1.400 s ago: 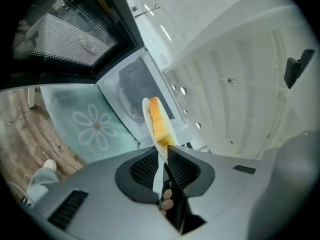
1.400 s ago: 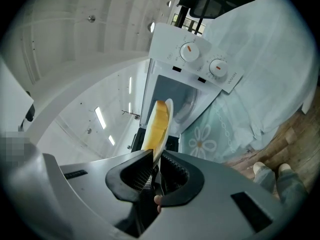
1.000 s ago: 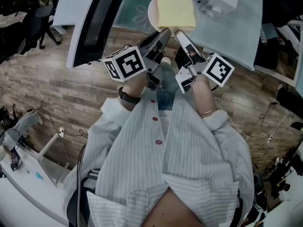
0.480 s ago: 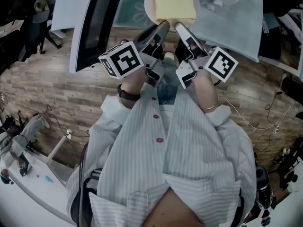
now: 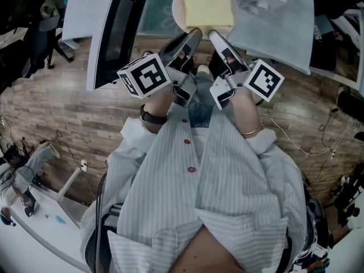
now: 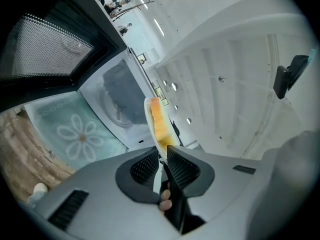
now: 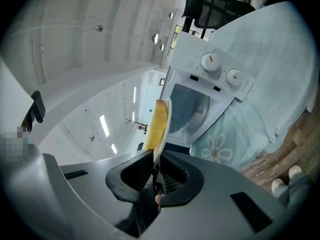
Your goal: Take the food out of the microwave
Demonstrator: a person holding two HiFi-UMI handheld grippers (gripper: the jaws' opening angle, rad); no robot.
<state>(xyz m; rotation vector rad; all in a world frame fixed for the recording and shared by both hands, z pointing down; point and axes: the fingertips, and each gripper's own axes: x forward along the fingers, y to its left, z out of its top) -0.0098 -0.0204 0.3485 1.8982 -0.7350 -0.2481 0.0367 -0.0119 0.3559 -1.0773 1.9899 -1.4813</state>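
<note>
Two grippers hold a plate of bread in front of the open microwave.

The left gripper [image 6: 161, 159] and the right gripper [image 7: 154, 166] each pinch the near rim of the white plate [image 5: 178, 7], with their jaws almost closed on it. A flat yellow slice of bread [image 5: 209, 3] lies on the plate. The dark microwave door [image 5: 114, 27] stands open at the left. The white microwave [image 7: 220, 69] sits on a pale cloth [image 6: 75, 134] with a flower on it, and the floor [image 5: 57, 107] is wood. The top edge of the head view cuts off the far end of the bread.

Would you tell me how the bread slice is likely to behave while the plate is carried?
The bread slice lies loose on the plate, so tilting would probably slide it. With the left tool and right tool gripping only the rim, wobble could shift it.
</note>
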